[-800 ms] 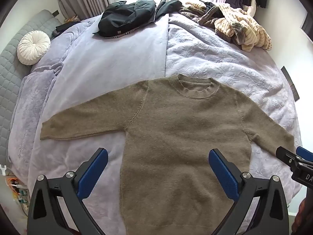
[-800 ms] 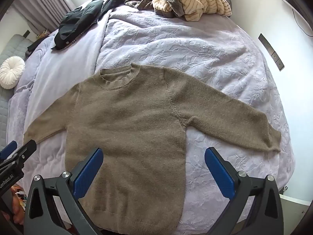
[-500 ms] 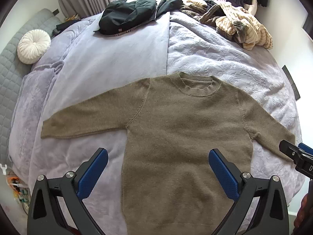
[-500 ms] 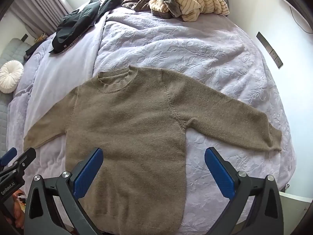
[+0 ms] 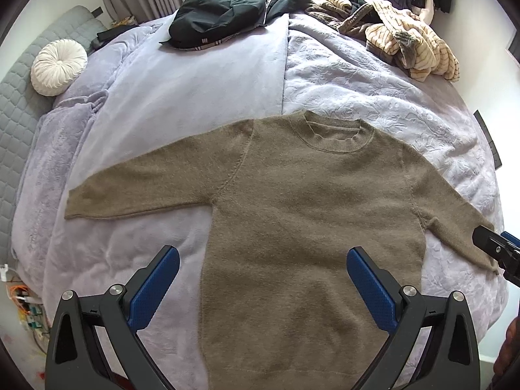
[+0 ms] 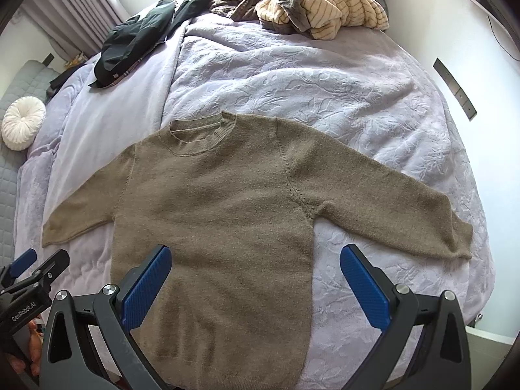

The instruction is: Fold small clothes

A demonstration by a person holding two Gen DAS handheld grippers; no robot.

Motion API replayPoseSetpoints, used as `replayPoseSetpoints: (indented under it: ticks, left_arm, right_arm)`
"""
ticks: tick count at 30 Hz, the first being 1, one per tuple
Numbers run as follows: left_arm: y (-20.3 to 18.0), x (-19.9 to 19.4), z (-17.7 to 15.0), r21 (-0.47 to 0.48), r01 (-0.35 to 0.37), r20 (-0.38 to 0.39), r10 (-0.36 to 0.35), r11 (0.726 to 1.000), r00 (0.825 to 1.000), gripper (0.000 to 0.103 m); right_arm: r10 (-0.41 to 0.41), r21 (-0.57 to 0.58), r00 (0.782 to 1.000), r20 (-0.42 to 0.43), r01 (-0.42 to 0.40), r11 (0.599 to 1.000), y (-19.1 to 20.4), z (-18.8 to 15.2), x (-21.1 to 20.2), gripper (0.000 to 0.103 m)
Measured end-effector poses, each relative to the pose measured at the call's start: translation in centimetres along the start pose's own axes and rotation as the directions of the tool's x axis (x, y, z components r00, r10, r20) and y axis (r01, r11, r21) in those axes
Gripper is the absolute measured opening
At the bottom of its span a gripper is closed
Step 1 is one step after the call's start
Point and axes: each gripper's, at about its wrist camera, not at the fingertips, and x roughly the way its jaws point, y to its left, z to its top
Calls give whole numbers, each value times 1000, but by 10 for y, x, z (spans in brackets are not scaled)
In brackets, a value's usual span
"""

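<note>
An olive-brown knit sweater (image 5: 308,214) lies flat and face up on the lavender bed, neck away from me, both sleeves spread out sideways. It also shows in the right wrist view (image 6: 221,221). My left gripper (image 5: 263,269) is open and empty, held above the sweater's lower left body. My right gripper (image 6: 256,269) is open and empty above the lower right body. The right gripper shows at the right edge of the left wrist view (image 5: 497,250), near the right cuff. The left gripper shows at the left edge of the right wrist view (image 6: 29,276).
The lavender quilt (image 5: 182,91) covers the bed. A black jacket (image 5: 217,16) and a heap of striped beige clothes (image 5: 412,48) lie at the far side. A round white cushion (image 5: 58,65) sits at far left. The bed's edge and a wall (image 6: 481,58) are at right.
Both grippers have drawn slightly back and up, so the sweater sits a little lower and more fully in both views. The sweater has not moved and both grippers remain open.
</note>
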Motion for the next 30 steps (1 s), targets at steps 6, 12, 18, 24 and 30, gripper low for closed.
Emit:
replayPoseSetpoints:
  ticks: [6, 12, 18, 24, 30]
  left_arm:
    - [-1, -1, -15, -19, -22, -45, 21, 1000, 999, 103]
    - [0, -7, -15, -61, -13, 9, 14, 998, 1000, 103]
    - [-6, -7, -9, -56, -13, 6, 13, 998, 1000, 103]
    - [-10, -7, -5, -49, -12, -2, 12, 999, 1000, 103]
    - [-12, -6, -3, -57, -27, -10, 26, 998, 1000, 103]
  right_arm:
    - [50, 43, 998, -38, -49, 998, -10, -11, 12, 103]
    - [35, 38, 998, -46, -33, 999, -17, -10, 14, 103]
    - [35, 43, 999, -39, -33, 999, -22, -2, 12, 103]
    - [31, 39, 999, -39, -30, 999, -23, 2, 13, 103]
    - [32, 38, 999, -43, -31, 999, -24, 5, 15, 103]
